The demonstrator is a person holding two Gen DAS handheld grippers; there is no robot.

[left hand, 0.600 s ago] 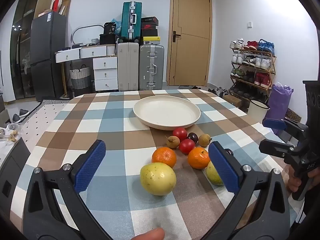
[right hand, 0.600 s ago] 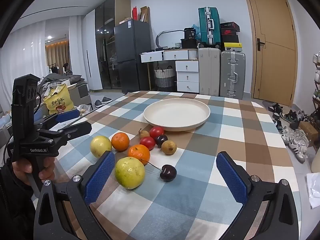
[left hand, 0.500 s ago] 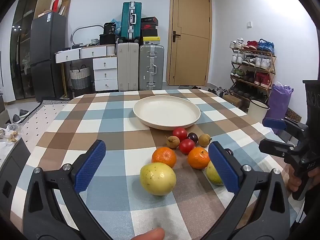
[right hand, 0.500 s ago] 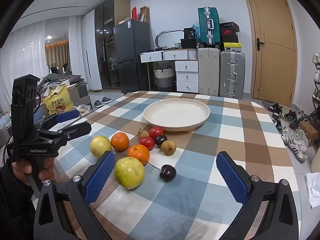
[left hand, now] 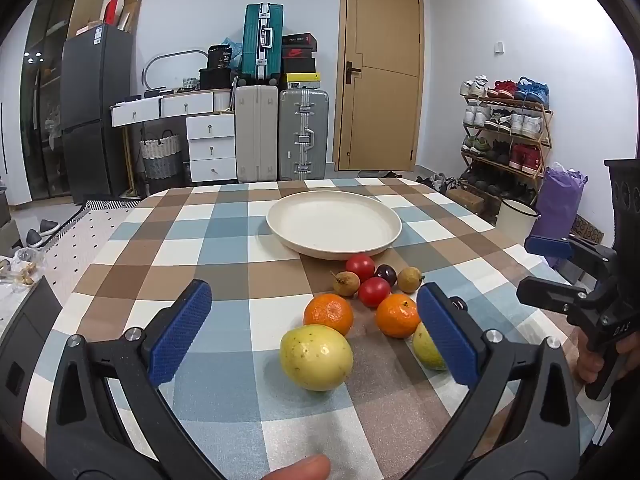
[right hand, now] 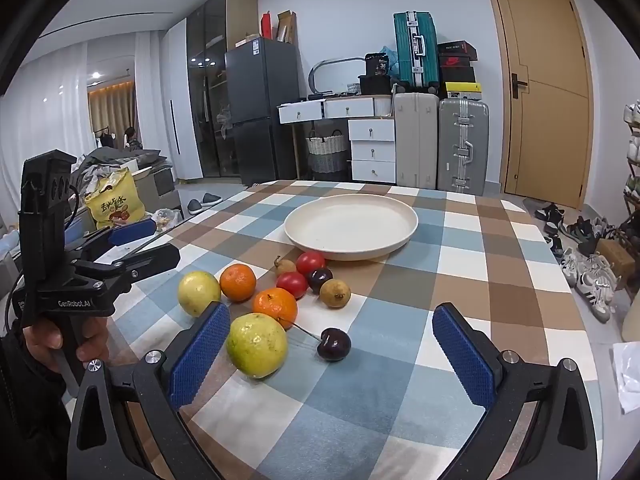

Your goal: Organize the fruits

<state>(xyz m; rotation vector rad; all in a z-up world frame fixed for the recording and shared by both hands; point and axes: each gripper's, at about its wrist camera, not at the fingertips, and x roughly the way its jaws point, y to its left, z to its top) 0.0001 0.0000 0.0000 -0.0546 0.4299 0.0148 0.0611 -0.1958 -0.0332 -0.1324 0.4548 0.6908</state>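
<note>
Fruit (right hand: 257, 345) could be nudged and rolled off the tabletop (right hand: 460, 276) if approached carelessly; both the left hand-held gripper (left hand: 316, 338) and right hand-held gripper (right hand: 332, 354) are held spread, empty.

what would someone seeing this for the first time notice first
Most likely the cluster of fruit on the checked tablecloth: two yellow-green guavas, two oranges, red tomatoes and a dark cherry. Just behind them sits a big cream plate with nothing on it. Framing the near edge of each view are blue-padded jaws, the right gripper and the left gripper, both wide open and holding nothing.
</note>
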